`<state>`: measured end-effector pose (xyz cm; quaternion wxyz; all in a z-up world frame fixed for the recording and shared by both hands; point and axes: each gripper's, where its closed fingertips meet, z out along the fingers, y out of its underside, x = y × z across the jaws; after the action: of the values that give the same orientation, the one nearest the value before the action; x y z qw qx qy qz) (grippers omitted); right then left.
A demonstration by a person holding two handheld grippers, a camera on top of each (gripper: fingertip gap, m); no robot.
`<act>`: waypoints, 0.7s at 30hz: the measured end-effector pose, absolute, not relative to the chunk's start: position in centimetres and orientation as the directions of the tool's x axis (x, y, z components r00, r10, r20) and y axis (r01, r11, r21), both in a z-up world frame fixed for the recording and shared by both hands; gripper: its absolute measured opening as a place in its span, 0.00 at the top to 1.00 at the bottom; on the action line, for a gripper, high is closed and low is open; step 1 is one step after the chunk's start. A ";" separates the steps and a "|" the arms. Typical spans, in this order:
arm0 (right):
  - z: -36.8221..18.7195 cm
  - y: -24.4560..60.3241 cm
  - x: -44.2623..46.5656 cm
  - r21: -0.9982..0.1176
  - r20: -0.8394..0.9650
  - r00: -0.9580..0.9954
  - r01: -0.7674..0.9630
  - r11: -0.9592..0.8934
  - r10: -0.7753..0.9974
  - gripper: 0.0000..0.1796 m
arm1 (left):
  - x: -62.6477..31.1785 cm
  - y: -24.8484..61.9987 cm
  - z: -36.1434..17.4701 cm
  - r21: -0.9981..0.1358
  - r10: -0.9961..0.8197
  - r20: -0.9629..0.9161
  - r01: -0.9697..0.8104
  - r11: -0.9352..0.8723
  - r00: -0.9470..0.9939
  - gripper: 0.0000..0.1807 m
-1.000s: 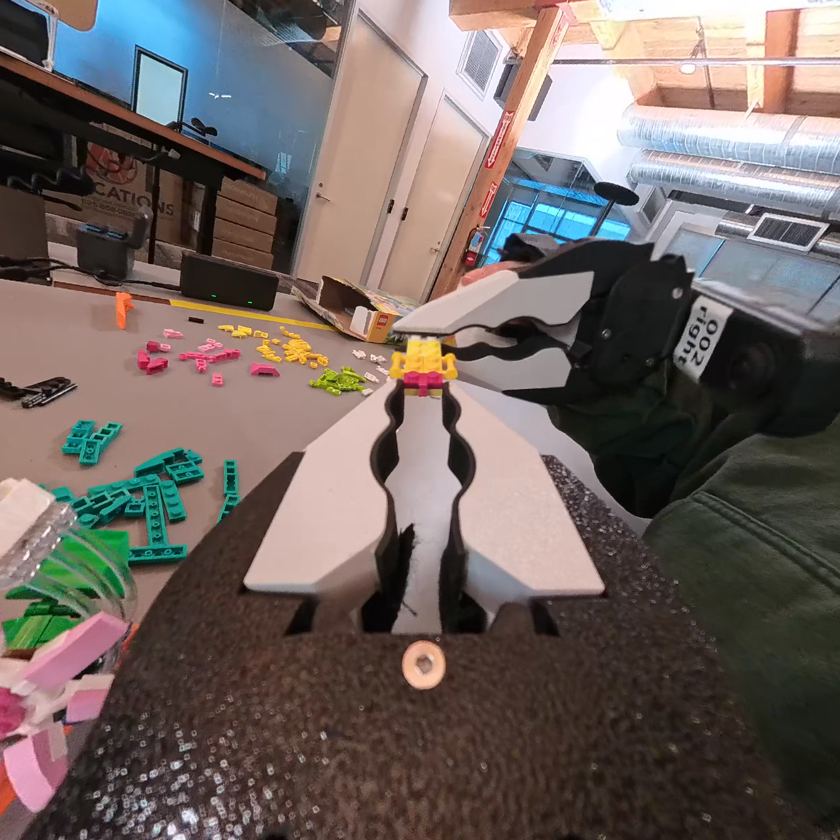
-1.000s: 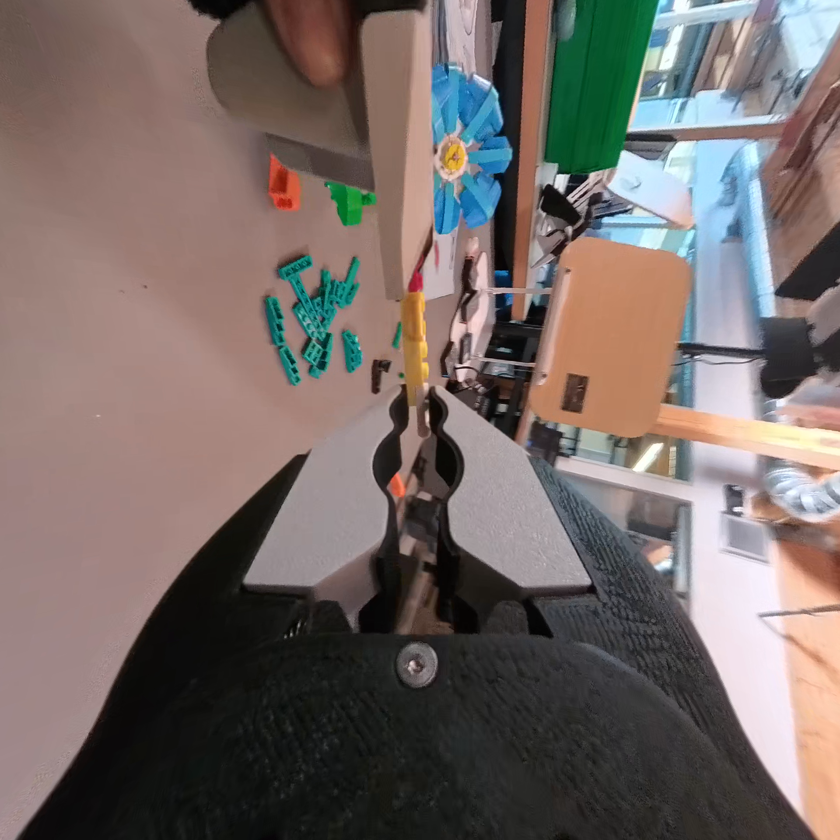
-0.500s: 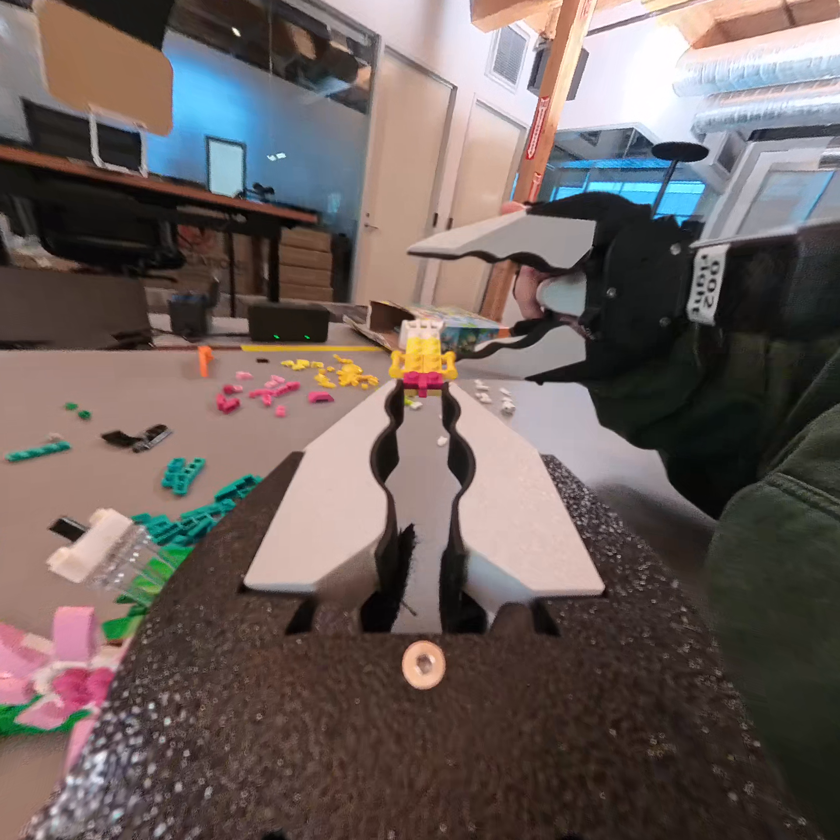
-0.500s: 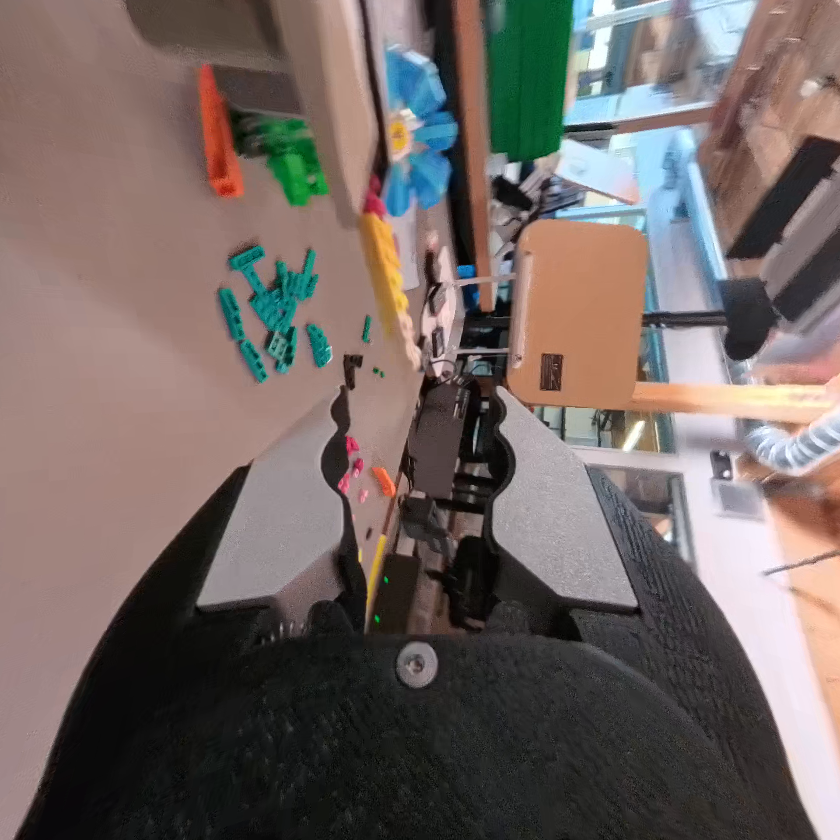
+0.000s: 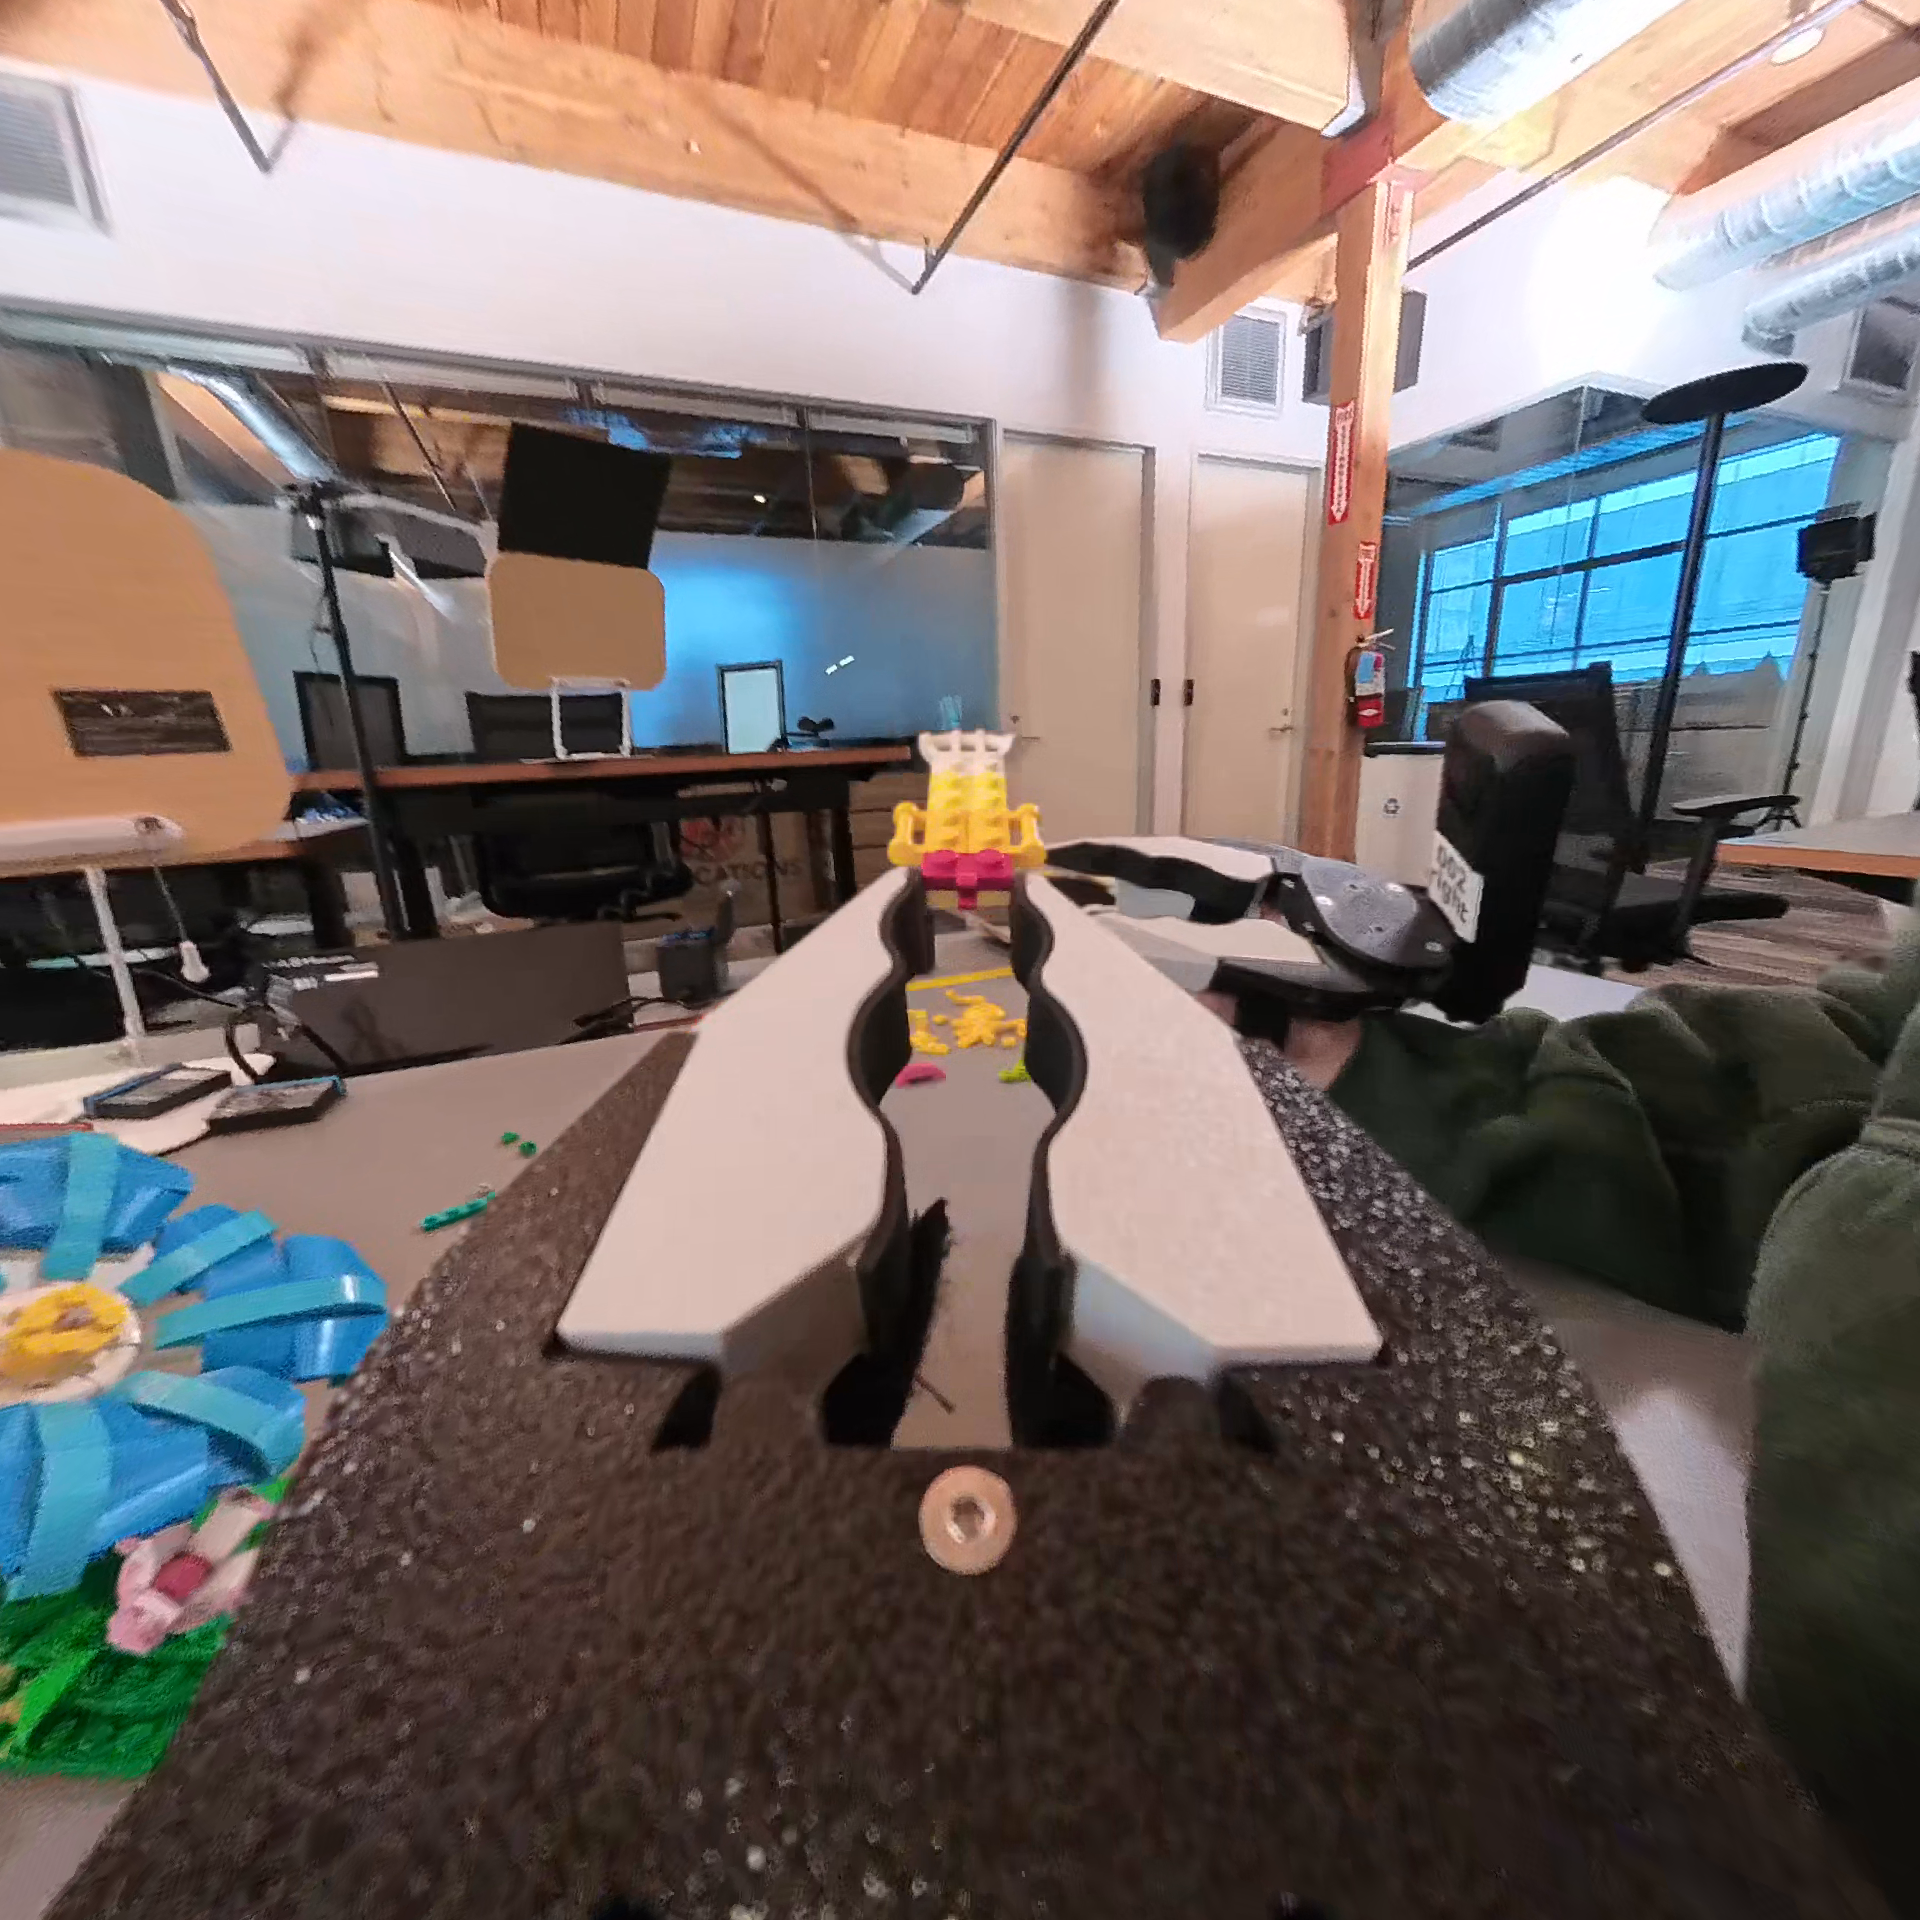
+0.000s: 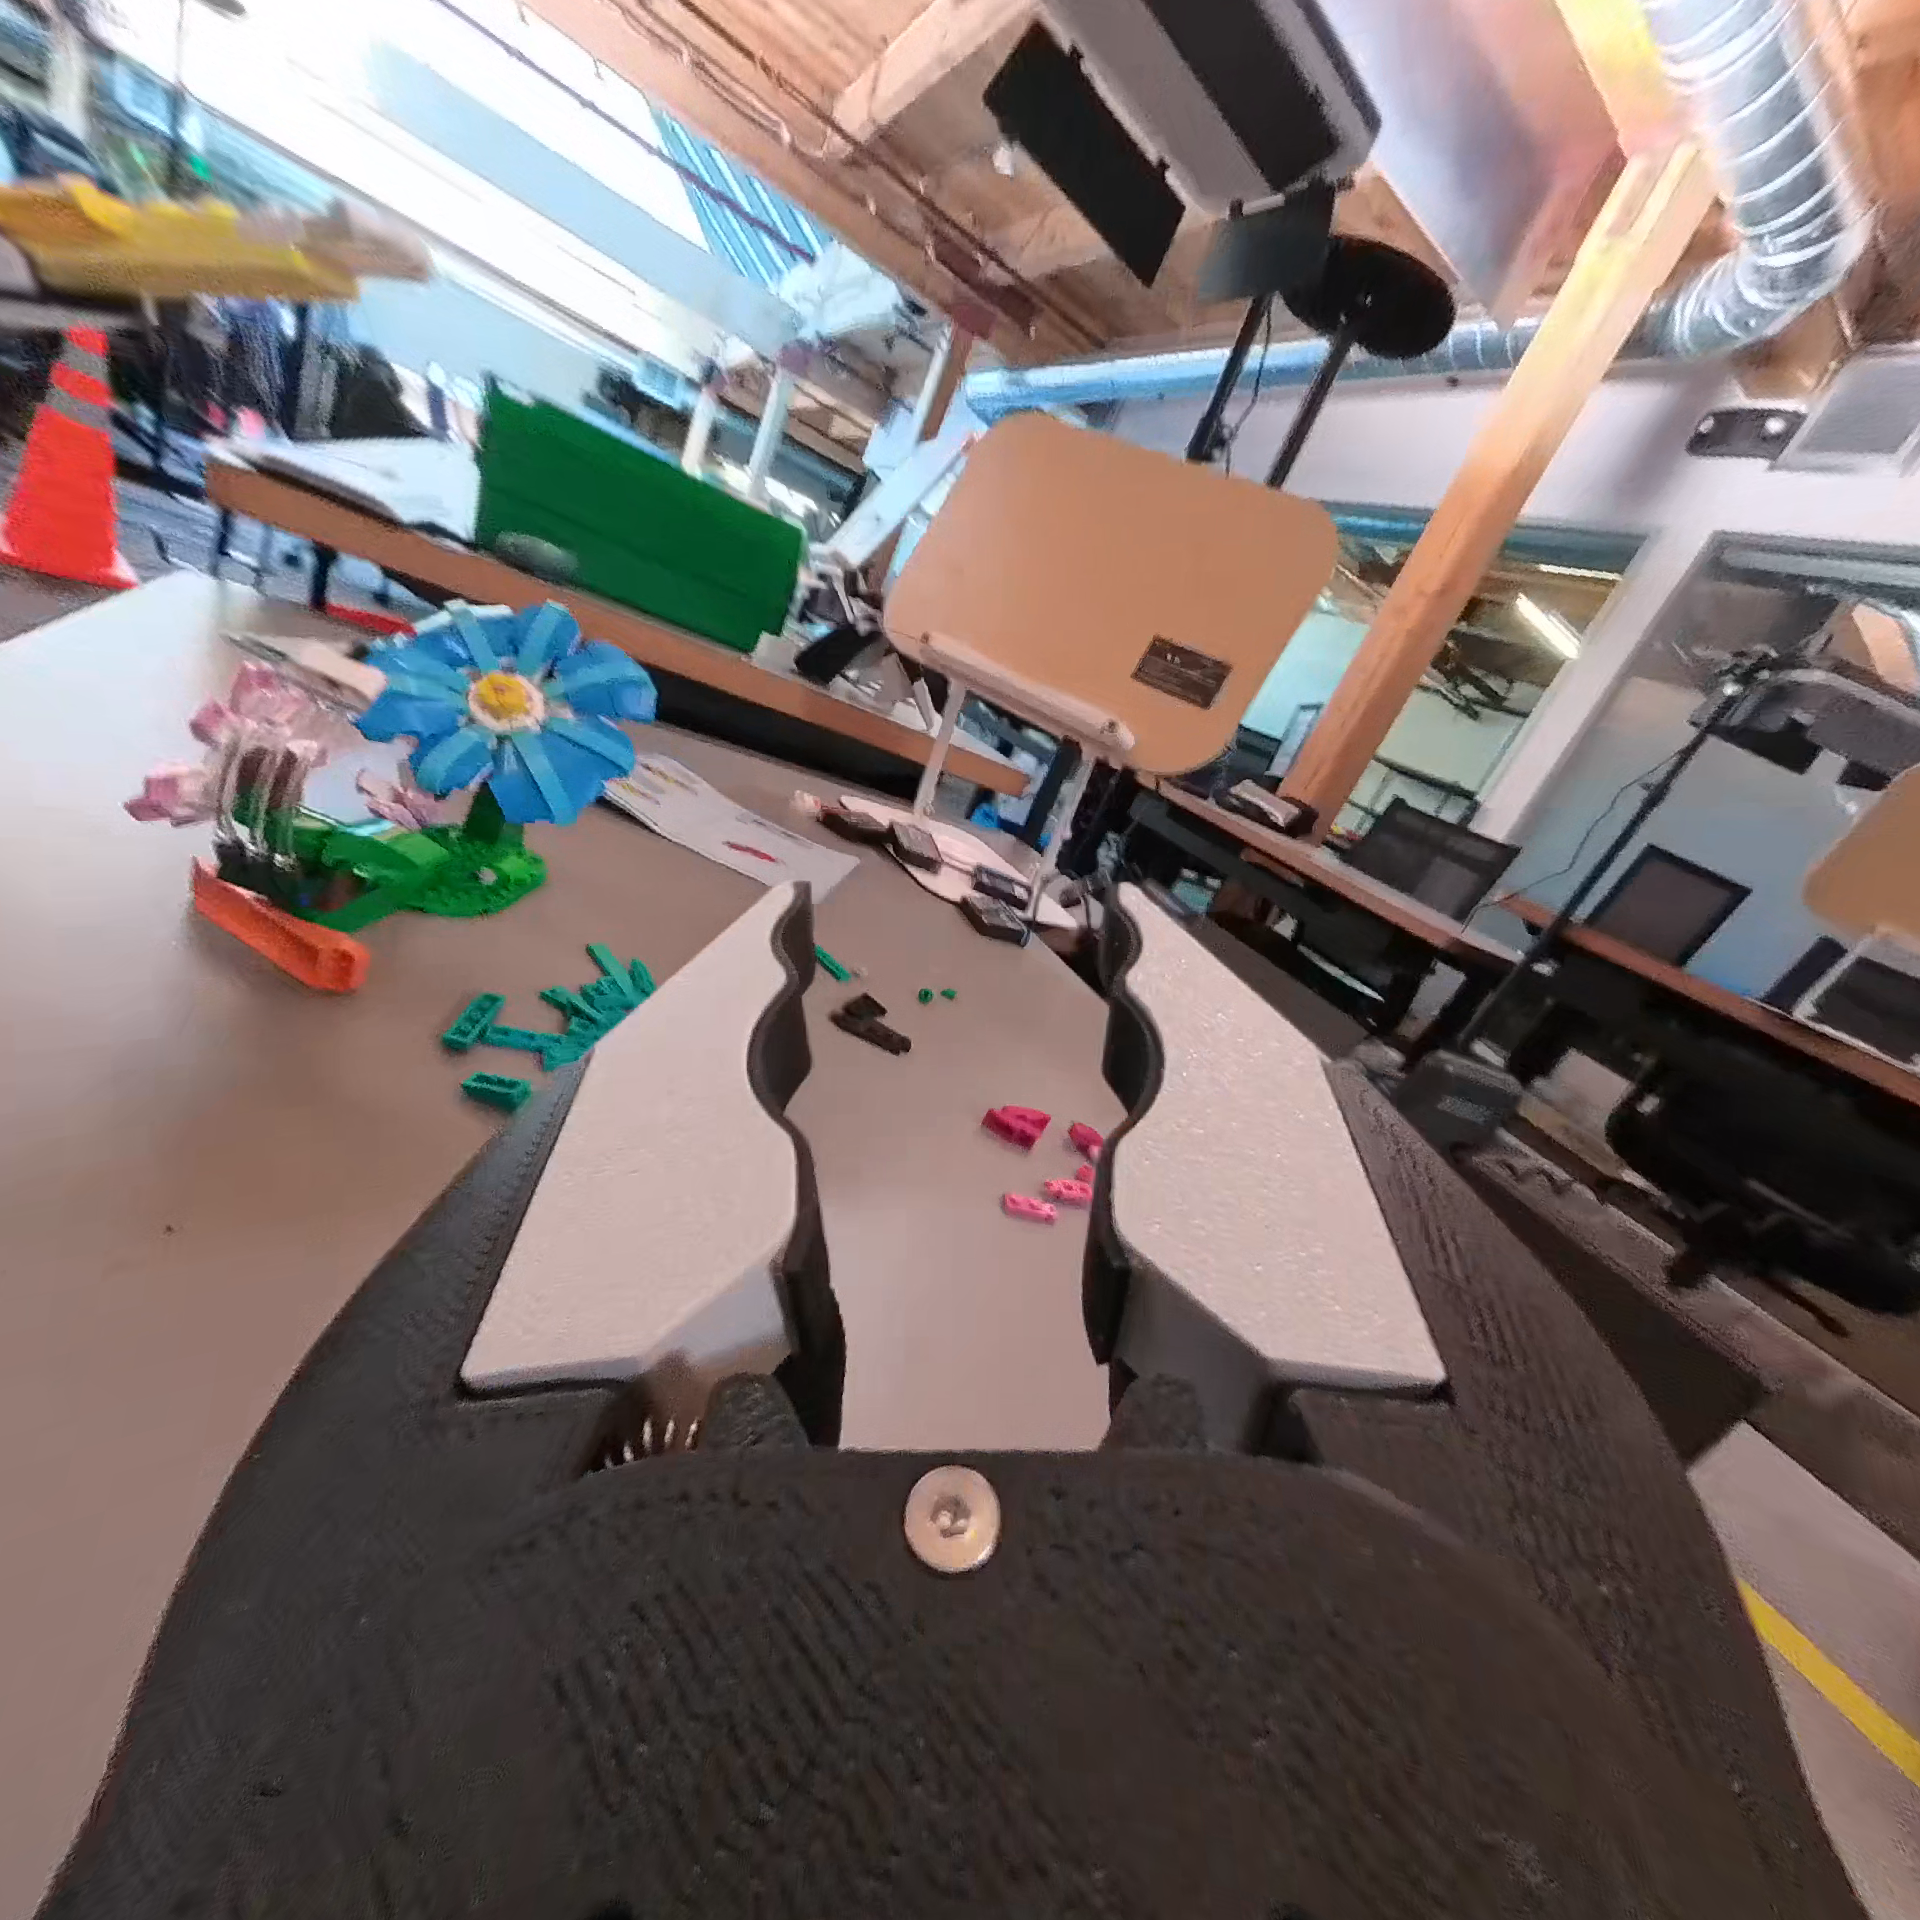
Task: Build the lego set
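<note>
My left gripper (image 5: 966,883) is shut on a small yellow, magenta and white lego piece (image 5: 966,821) and holds it upright above the table. The right gripper also shows in the left wrist view (image 5: 1174,894), low to the right of the piece and apart from it. In its own view my right gripper (image 6: 951,914) is open and empty, pointing across the grey table (image 6: 156,1143). A built blue lego flower on a green base (image 6: 499,717) stands at the left; it also shows in the left wrist view (image 5: 125,1351).
Loose teal pieces (image 6: 561,1013), black pieces (image 6: 873,1023) and pink pieces (image 6: 1039,1153) lie on the table ahead of the right gripper. An orange brick separator (image 6: 281,935) lies by the flower base. Yellow pieces (image 5: 966,1023) lie beyond the left gripper. A green sleeve (image 5: 1610,1143) is at right. The left gripper's tips are roughly 15 cm from the right gripper's.
My right gripper let go of the top of the lego piece, opened, drew away and rolled level. My left gripper tilted up with the piece still held.
</note>
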<state>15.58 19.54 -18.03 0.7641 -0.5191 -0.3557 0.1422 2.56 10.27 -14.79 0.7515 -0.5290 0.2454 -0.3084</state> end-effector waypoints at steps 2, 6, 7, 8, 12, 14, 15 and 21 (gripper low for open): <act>-17.9 19.5 15.9 -0.895 0.378 0.713 0.120 0.429 0.590 0.71 | 2.3 10.3 -14.6 -0.940 -0.699 -0.068 0.189 0.284 0.711 0.92; -18.1 19.4 15.8 -0.901 0.370 0.701 0.111 0.419 0.609 0.72 | 1.6 10.4 -14.0 -0.928 -0.658 -0.108 0.162 0.335 0.745 0.93; -18.2 19.4 15.7 -0.903 0.370 0.695 0.112 0.416 0.616 0.72 | 1.2 10.5 -13.7 -0.925 -0.645 -0.114 0.156 0.346 0.756 0.93; -18.3 19.3 15.6 -0.904 0.369 0.689 0.112 0.412 0.623 0.72 | 0.6 10.6 -13.5 -0.922 -0.628 -0.119 0.150 0.358 0.769 0.93; -18.6 19.3 15.5 -0.908 0.367 0.674 0.109 0.405 0.641 0.74 | -3.2 11.1 -12.2 -0.897 -0.512 -0.134 0.116 0.426 0.849 0.93; -18.8 19.6 15.5 -0.914 0.355 0.674 0.104 0.392 0.648 0.74 | -5.5 11.4 -11.4 -0.885 -0.450 -0.128 0.104 0.454 0.884 0.93; -18.9 19.8 15.6 -0.918 0.347 0.676 0.103 0.384 0.649 0.74 | -6.6 11.5 -11.1 -0.880 -0.423 -0.123 0.098 0.466 0.898 0.93; -19.6 20.5 15.6 -0.925 0.345 0.677 0.126 0.359 0.650 0.76 | -13.5 13.0 -10.8 -0.877 -0.249 -0.116 0.019 0.481 0.961 0.93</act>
<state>15.60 20.51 -19.59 0.7411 -0.5377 -0.3611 0.1767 -13.45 12.96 -10.84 0.8529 -0.5033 0.1145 -0.0785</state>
